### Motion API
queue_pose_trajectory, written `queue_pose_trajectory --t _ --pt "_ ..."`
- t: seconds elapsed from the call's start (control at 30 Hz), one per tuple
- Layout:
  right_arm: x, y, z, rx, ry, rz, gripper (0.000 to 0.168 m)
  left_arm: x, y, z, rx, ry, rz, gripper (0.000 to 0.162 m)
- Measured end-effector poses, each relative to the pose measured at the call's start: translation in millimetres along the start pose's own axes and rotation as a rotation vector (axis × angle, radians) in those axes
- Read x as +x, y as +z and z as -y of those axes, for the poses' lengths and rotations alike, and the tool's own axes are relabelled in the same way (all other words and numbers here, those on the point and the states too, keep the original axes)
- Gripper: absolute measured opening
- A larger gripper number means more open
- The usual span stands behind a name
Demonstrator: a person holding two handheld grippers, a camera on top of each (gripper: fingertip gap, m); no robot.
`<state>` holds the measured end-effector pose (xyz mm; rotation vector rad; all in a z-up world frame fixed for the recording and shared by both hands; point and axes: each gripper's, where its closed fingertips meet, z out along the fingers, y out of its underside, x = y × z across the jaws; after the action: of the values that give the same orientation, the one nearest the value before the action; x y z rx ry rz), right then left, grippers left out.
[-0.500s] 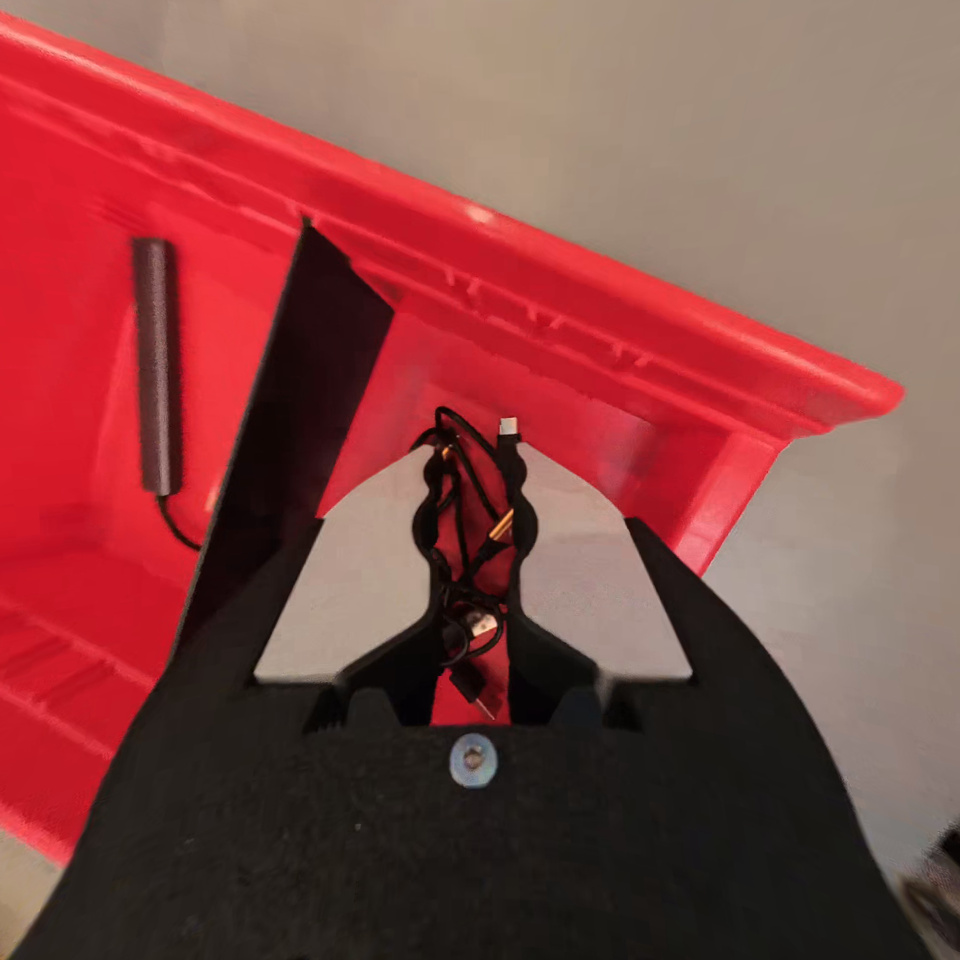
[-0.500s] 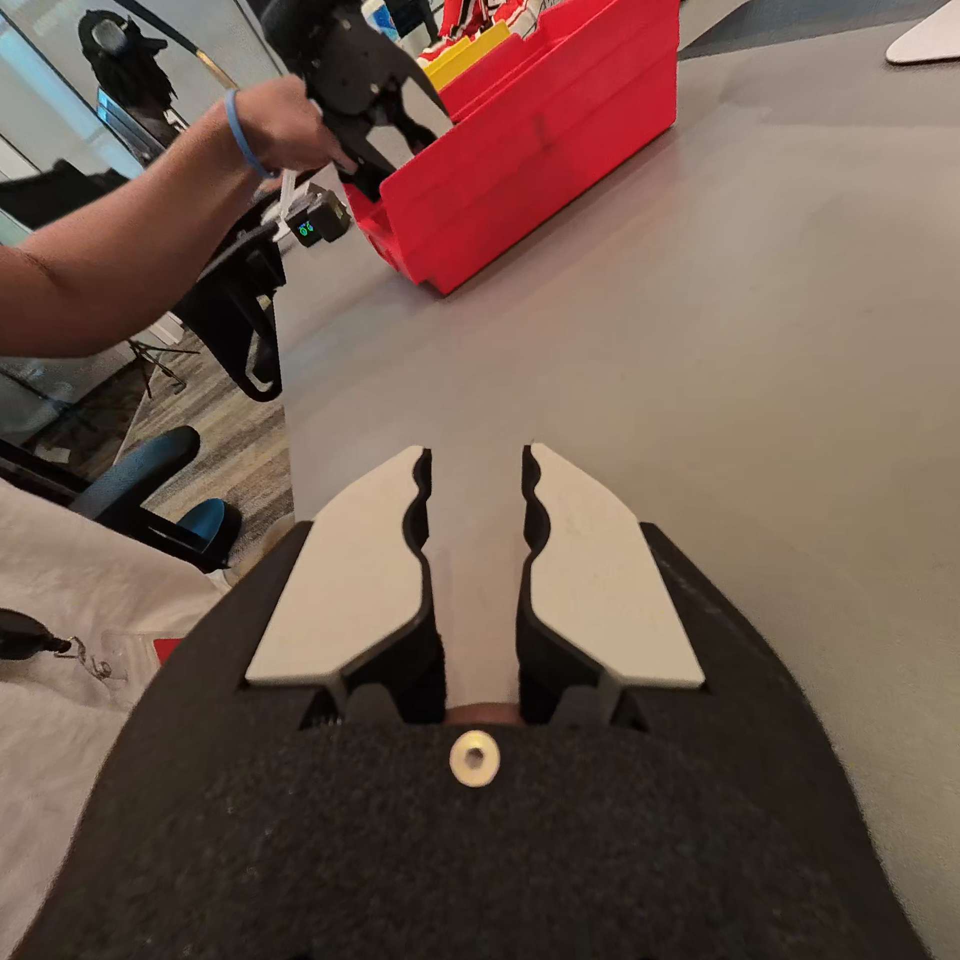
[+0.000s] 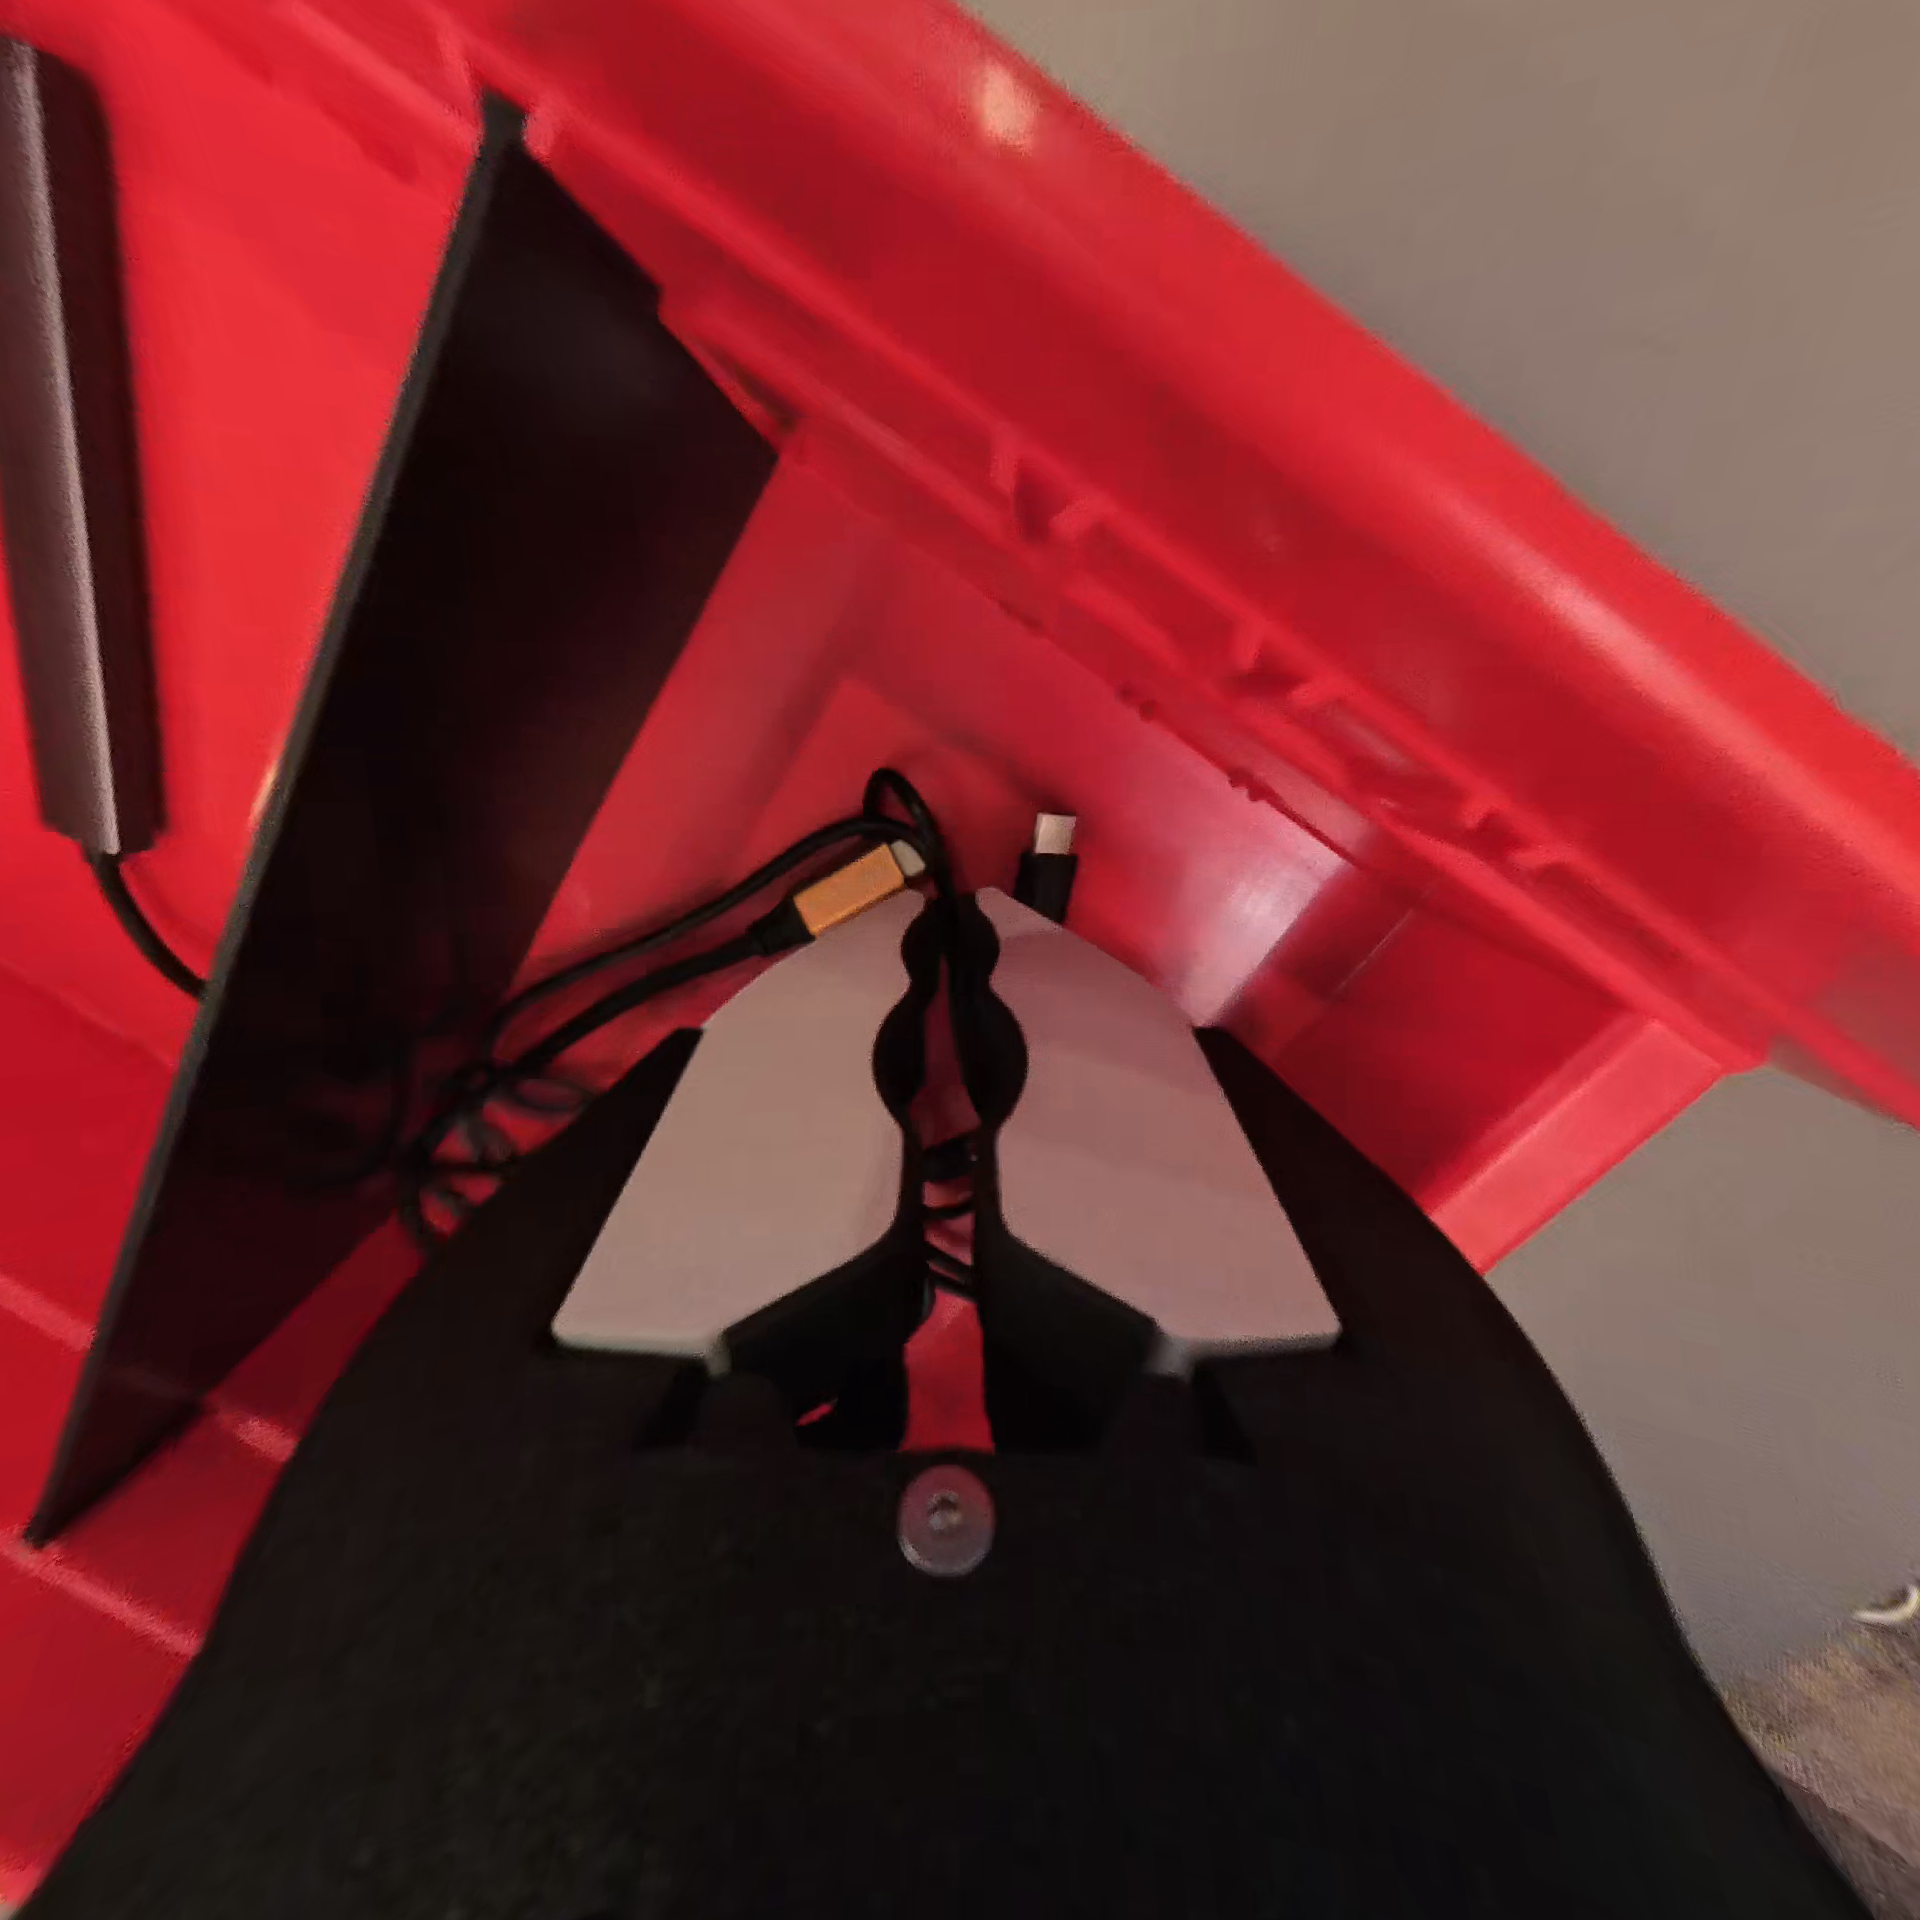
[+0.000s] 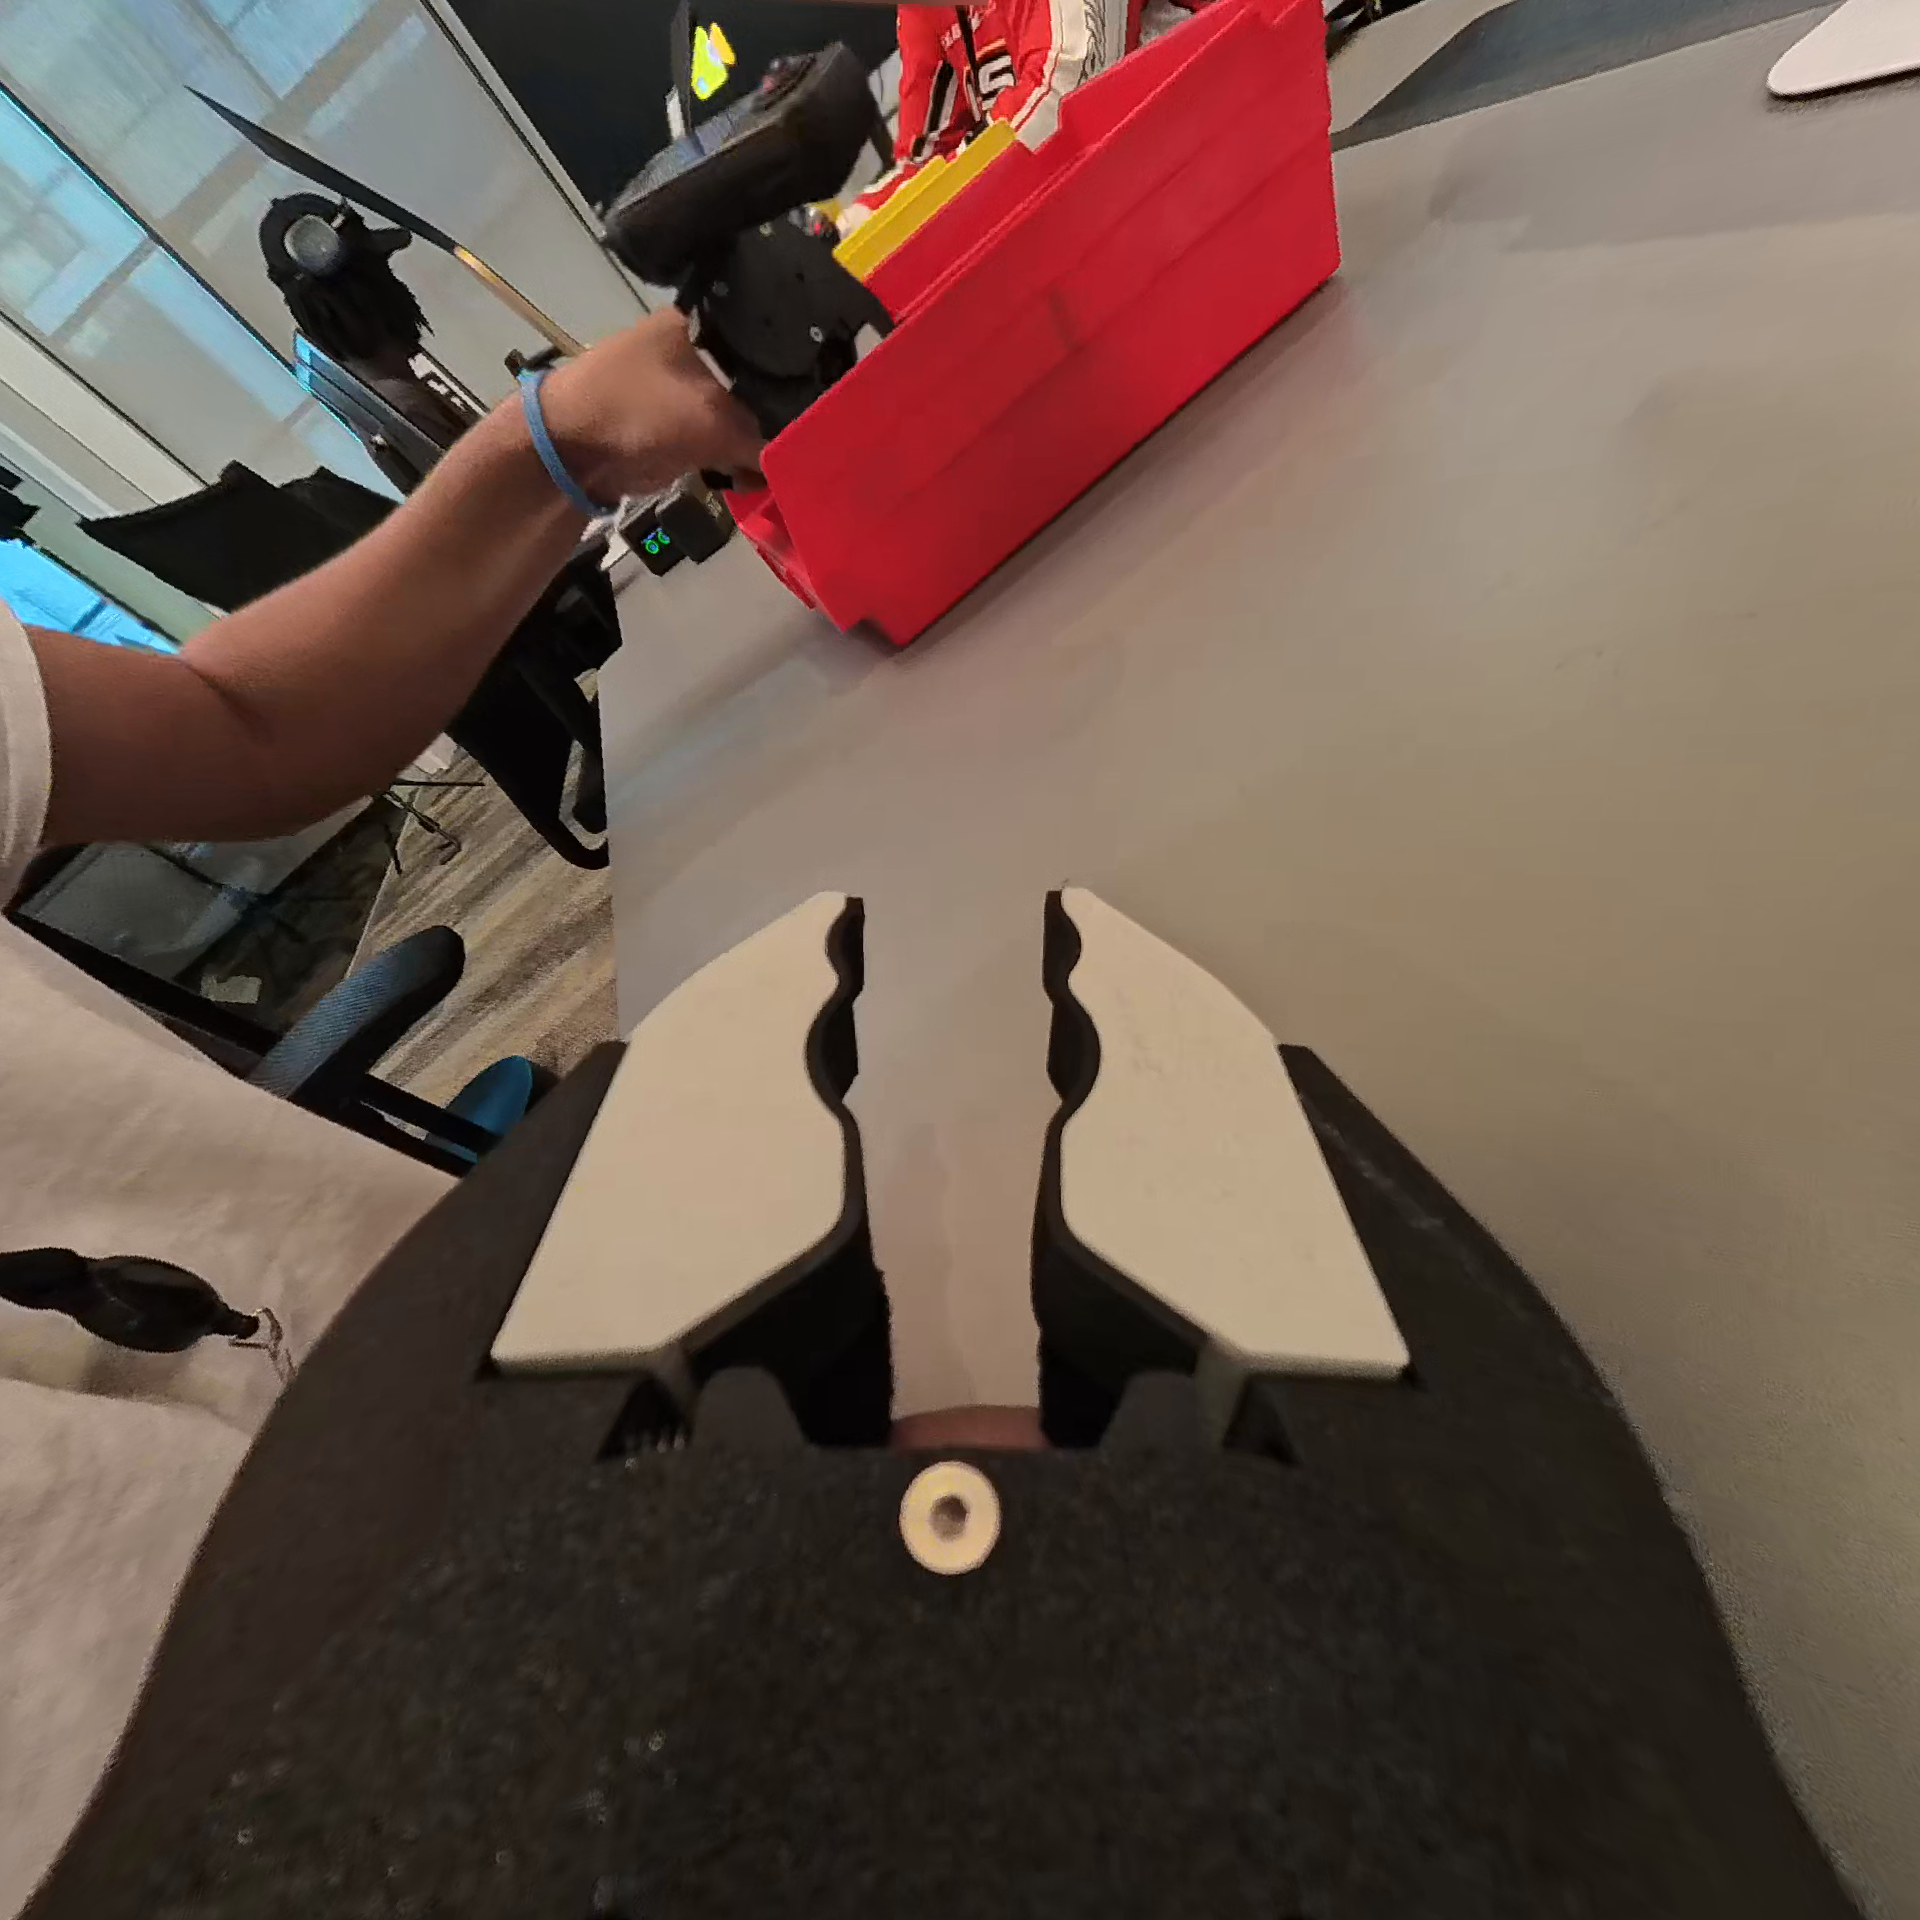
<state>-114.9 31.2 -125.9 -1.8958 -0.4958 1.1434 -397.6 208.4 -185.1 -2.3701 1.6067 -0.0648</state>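
The left gripper (image 3: pixel 951 935) reaches down into a corner compartment of a red bin (image 3: pixel 1299 582), its jaws drawn nearly together around a thin black cable (image 3: pixel 940 1039) that runs up between the wavy inner edges of the fingers. The cable loops just past the fingertips, where an orange-sleeved plug (image 3: pixel 852 888) and a second, black plug (image 3: pixel 1049 868) with a silver tip lie against the bin's inner wall. More of the cable trails in loose coils (image 3: pixel 468 1122) to the left of the gripper on the bin floor. A black divider panel (image 3: pixel 436 727) stands upright beside that compartment, and beyond it, in the neighbouring section, a dark grey bar-shaped device (image 3: pixel 62 436) with its own cord lies against the red wall. The right gripper (image 4: pixel 951 914) hovers low over a grey tabletop (image 4: pixel 1455 779), well apart from the bin, its jaws parted by a moderate gap and holding nothing. In the right wrist view the person's left hand (image 4: pixel 644 416), a blue band at the wrist, holds the left gripper at the near end of the red bin, and a yellow bin (image 4: pixel 925 203) stands just behind the red one.
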Motion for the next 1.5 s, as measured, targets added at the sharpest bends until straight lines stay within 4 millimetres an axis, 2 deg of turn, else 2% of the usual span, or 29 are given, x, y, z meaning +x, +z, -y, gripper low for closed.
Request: queue_pose_trajectory --t 0.07,0.13,0.23,0.37,0.47,0.5,0.6,0.7,0.83,0.93,1.03,1.13,1.2,1.3,1.4,1.5 --pt "0 0 0 0.0 -0.001 0.0 0.032 -1 -12 4 0.082 -0.025 0.009 0.003" --pt "-1 -1 0 0.003 -0.005 -0.003 0.032 -4 -35 12 0.202 -0.046 0.015 0.002" --pt "-2 -2 0 0.006 -0.007 -0.002 0.032 -12 -80 25 0.436 -0.102 0.012 0.002" --pt "-7 -3 2 0.012 -0.007 0.011 0.032 -26 -150 41 0.845 -0.25 -0.097 0.002" --pt "-9 -3 1 0.011 -0.01 0.013 0.032 -37 -182 41 1.08 -0.392 -0.212 0.002" --pt "-10 -4 1 0.009 -0.014 0.013 0.032 -37 -181 39 1.099 -0.419 -0.242 0.002" --pt "-12 -6 0 0.006 -0.024 0.007 0.032 -34 -158 33 1.004 -0.412 -0.2 0.002" --pt "-12 -8 0 0.012 -0.022 0.004 0.032 -33 -159 32 1.009 -0.455 -0.21 0.002" --pt "-13 -10 1 0.015 -0.025 0.001 0.032 -44 -143 10 0.804 -0.429 -0.002 0.003" --pt "-13 -11 -1 0.008 -0.025 0.0 0.033 -44 -139 -6 0.686 -0.408 0.077 0.003" --pt "-14 -9 -3 -0.002 -0.028 0.005 0.033 -56 -135 -28 0.544 -0.393 0.233 0.003" --pt "-17 -6 -5 -0.018 -0.031 0.014 0.033 -54 -138 -29 0.513 -0.352 0.268 0.002" --pt "-18 -4 -8 -0.032 -0.038 0.016 0.033 -50 -147 -22 0.545 -0.353 0.242 0.002" --pt "-19 -3 -11 -0.05 -0.052 0.011 0.033 -38 -176 -4 0.666 -0.319 0.192 0.002" --pt "-19 -4 -11 -0.047 -0.06 0.004 0.033 -41 -225 9 0.782 -0.27 0.243 0.001" --pt "-20 -6 -8 -0.029 -0.047 0.008 0.033 -50 -284 21 0.896 -0.241 0.302 0.003"
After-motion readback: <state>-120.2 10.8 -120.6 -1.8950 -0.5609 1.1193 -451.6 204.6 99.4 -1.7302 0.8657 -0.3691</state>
